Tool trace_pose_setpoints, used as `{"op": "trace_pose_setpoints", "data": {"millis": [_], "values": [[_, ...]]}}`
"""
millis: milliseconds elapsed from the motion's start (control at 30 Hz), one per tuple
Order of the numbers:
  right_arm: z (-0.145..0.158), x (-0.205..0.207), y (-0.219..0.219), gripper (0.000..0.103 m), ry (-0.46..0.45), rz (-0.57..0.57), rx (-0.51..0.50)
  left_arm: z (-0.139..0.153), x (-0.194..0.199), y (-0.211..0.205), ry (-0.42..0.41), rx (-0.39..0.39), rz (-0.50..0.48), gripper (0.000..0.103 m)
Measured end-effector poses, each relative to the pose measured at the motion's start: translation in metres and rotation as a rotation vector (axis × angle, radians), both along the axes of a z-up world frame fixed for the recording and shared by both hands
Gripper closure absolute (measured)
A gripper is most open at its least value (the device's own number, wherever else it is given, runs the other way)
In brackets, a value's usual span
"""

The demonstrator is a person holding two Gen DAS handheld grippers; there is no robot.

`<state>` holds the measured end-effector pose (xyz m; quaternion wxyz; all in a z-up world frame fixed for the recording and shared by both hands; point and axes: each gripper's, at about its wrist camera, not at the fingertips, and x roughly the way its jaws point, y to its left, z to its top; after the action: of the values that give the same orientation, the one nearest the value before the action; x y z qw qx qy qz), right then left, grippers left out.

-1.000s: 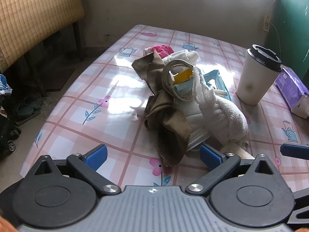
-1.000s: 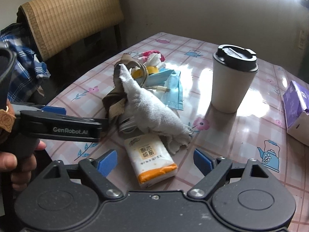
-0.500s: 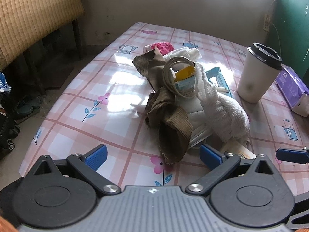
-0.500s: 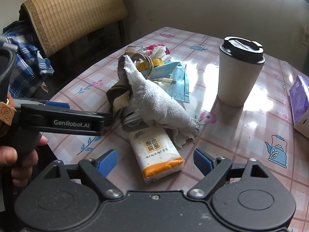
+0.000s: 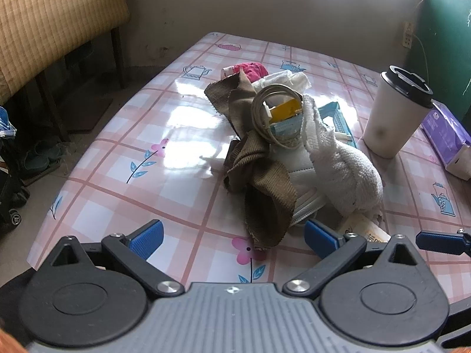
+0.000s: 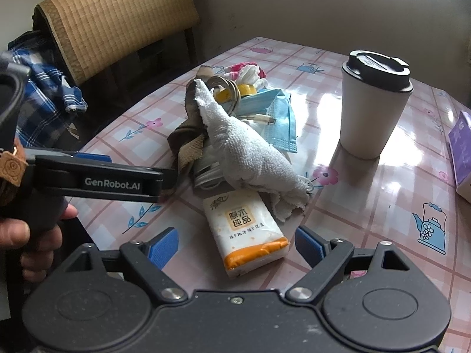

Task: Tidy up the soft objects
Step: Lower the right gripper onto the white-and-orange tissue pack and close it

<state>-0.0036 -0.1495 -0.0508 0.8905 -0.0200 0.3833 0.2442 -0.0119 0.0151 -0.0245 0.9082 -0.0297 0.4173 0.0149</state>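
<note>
A heap of soft things lies mid-table: a brown corduroy cloth [image 5: 262, 182], a white towel [image 5: 341, 158] [image 6: 247, 147], a blue face mask [image 6: 279, 123], a white padded mask [image 5: 303, 188], a coiled cable [image 5: 265, 108], and a pink and white cloth [image 5: 253, 69] at the far end. A tissue pack [image 6: 244, 226] lies at the near end. My left gripper [image 5: 232, 235] is open, its jaws just short of the brown cloth's near tip. My right gripper [image 6: 235, 244] is open with its jaws on either side of the tissue pack's near end.
A white paper cup with a black lid [image 5: 394, 114] [image 6: 371, 103] stands right of the heap. A purple tissue box [image 5: 447, 141] lies at the right edge. A woven-back chair [image 6: 117, 23] with a blue checked cloth [image 6: 44, 88] stands left of the table [image 5: 117, 158].
Both grippers have drawn back slightly from the heap and risen a little. The right one now has the tissue pack more centred between its jaws. Nothing on the table moved.
</note>
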Motion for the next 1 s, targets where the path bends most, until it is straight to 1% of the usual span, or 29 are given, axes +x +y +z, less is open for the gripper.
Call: {"op": "trace_pose_setpoints", "data": {"millis": [233, 367, 567, 667, 767, 800, 833, 867, 900, 1000], "values": [[-0.004, 0.003, 0.003, 0.002, 0.012, 0.015, -0.001, -0.002, 0.000, -0.001, 0.002, -0.005, -0.003, 0.000], [-0.008, 0.007, 0.006, 0.002, 0.013, 0.015, -0.021, -0.003, 0.001, 0.000, 0.004, -0.007, -0.004, 0.000], [-0.016, 0.020, 0.011, 0.002, 0.029, 0.042, -0.031, -0.005, 0.002, 0.000, 0.009, -0.009, -0.005, 0.000], [-0.023, 0.025, 0.014, 0.002, 0.048, 0.066, -0.021, -0.005, 0.003, -0.001, 0.011, -0.011, -0.010, 0.000], [-0.026, 0.026, 0.013, 0.004, 0.051, 0.064, 0.000, -0.006, 0.003, -0.002, 0.012, -0.014, -0.014, 0.000], [-0.027, 0.026, 0.011, 0.012, 0.048, 0.054, 0.004, -0.006, 0.003, -0.002, 0.012, -0.016, -0.015, 0.000], [-0.027, 0.025, 0.010, 0.027, 0.042, 0.047, 0.005, -0.006, 0.004, -0.002, 0.013, -0.017, -0.015, 0.000], [-0.026, 0.025, 0.008, 0.034, 0.036, 0.040, 0.003, -0.007, 0.004, -0.002, 0.015, -0.018, -0.015, 0.000], [-0.025, 0.026, 0.005, 0.037, 0.043, 0.043, 0.016, -0.007, 0.004, -0.003, 0.017, -0.019, -0.016, 0.000], [-0.025, 0.025, -0.003, 0.039, 0.057, 0.037, 0.044, -0.006, 0.005, -0.004, 0.012, -0.026, -0.026, 0.000]]}}
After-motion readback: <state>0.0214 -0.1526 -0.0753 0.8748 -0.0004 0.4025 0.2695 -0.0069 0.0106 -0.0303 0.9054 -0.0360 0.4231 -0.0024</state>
